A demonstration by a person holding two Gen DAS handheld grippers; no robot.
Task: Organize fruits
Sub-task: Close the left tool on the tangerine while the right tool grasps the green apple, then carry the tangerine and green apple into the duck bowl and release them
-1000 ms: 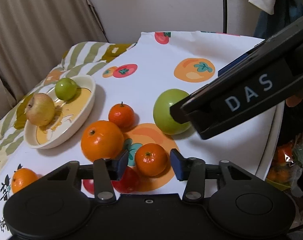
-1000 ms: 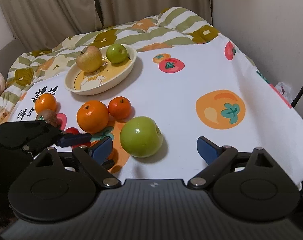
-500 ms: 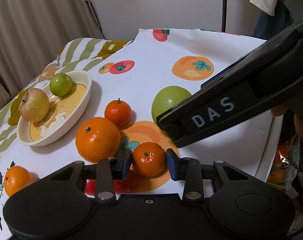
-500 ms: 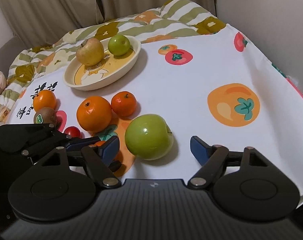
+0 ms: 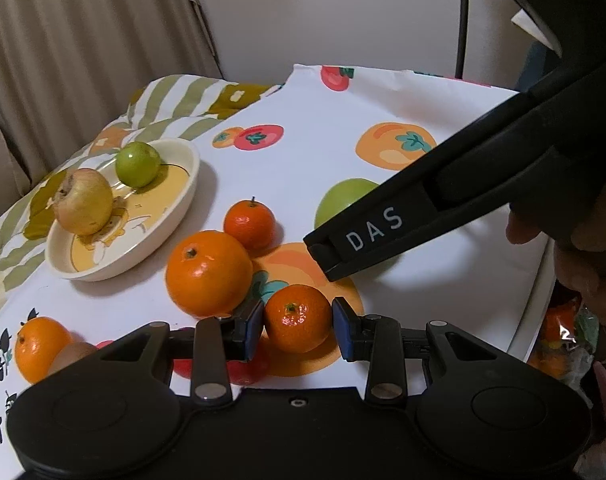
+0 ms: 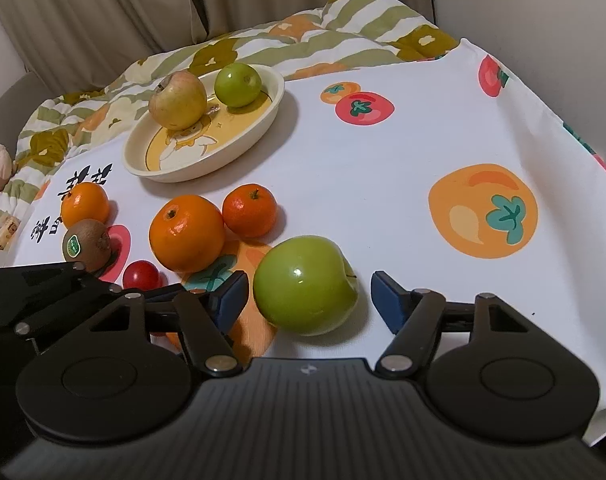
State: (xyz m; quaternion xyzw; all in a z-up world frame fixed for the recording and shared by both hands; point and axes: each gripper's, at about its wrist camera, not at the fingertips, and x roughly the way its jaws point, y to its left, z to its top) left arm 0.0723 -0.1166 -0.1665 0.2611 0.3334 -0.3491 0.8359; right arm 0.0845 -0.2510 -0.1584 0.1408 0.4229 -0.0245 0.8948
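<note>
orange mandarin (image 5: 298, 318) (left tool (image 5: 297, 326) clamped)

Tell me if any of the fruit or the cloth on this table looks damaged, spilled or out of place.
Nothing is spilled. The yellowish apple in the dish looks blemished and browned around its stem end, unlike the glossy small green fruit beside it. The tablecloth is creased near its far corner. The remaining fruit simply lies loose, not yet sorted.

"DAS" in white capitals on the side of the right gripper (image 5: 377, 230). Kiwi (image 6: 88, 245) carries a small green round sticker, print too small to read. Black brush-style characters printed on the tablecloth (image 6: 383, 168) near its left edge, not legible. No other readable text.
</note>
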